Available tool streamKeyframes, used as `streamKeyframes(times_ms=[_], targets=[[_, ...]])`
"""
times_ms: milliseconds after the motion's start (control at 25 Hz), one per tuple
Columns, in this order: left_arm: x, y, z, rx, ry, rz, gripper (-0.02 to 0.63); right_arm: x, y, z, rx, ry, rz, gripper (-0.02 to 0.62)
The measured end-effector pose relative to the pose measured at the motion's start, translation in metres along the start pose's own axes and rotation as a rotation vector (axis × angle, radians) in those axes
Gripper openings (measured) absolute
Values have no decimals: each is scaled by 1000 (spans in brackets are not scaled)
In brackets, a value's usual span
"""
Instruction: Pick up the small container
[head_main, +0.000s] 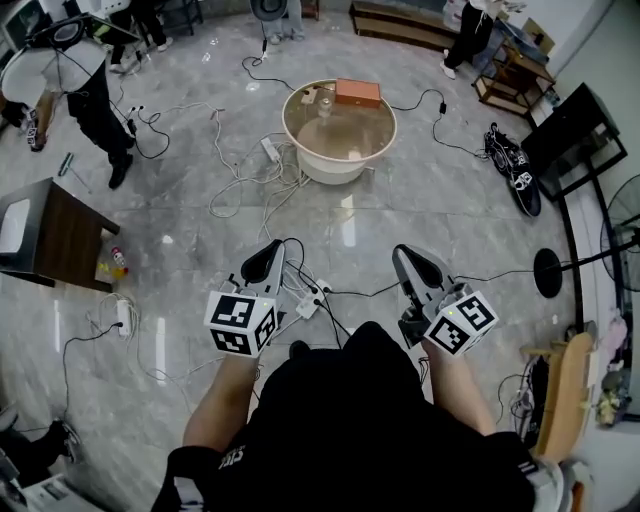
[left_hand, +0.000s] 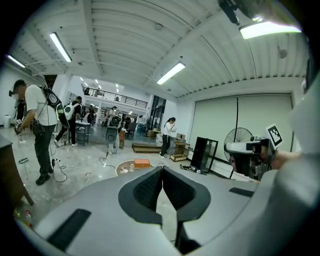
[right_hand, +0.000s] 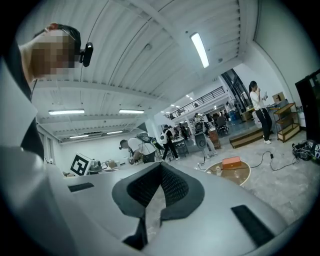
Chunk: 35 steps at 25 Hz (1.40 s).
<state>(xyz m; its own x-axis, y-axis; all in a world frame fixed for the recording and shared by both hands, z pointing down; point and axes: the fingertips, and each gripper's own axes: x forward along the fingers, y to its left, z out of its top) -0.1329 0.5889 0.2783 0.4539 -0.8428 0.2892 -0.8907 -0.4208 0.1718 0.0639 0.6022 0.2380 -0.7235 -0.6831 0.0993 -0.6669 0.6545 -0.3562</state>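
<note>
Big open workshop with a glossy grey marble-look floor (head_main: 180, 190) and cables (head_main: 235, 170) snaking everywhere. The one landmark is a low round table (head_main: 385, 135) with a cream rim and a brown top, sitting alone out in the middle.

The small container (head_main: 325, 112) stands upright near the centre of that table top. It looks pale, maybe see-through, with a narrower top. It's tiny in every view, so that's honestly all I can make out. An orange box (head_main: 358, 92) lies at the far edge of the top, just behind the container and to its right. Another small pale thing (head_main: 308, 96) sits by the table's far-left rim, and I can't tell what it is.

Both grippers are well short of the table, on its near side. The left gripper (head_main: 270, 248) has its jaws pressed together with nothing between them. The right gripper (head_main: 405, 253) is the same, jaws closed up and empty. A white power strip (head_main: 308, 305) lies on the floor between the two grippers, again on the table's near side. A dark wood side table (head_main: 55, 235) is off to the round table's near left, well apart from it.
</note>
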Motion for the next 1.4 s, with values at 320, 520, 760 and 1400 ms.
streamKeyframes(times_ms=[320, 520, 760, 1400], targets=[[70, 14, -5, -23, 45, 8, 17, 40, -60, 0, 57, 30, 18, 12], [147, 13, 15, -27, 81, 40, 17, 69, -130, 20, 95, 50, 67, 12], [248, -10, 49, -11, 93, 61, 17, 88, -223, 55, 107, 79, 131, 12], [331, -30, 86, -9, 60, 122, 17, 88, -298, 88, 97, 109, 213, 12]])
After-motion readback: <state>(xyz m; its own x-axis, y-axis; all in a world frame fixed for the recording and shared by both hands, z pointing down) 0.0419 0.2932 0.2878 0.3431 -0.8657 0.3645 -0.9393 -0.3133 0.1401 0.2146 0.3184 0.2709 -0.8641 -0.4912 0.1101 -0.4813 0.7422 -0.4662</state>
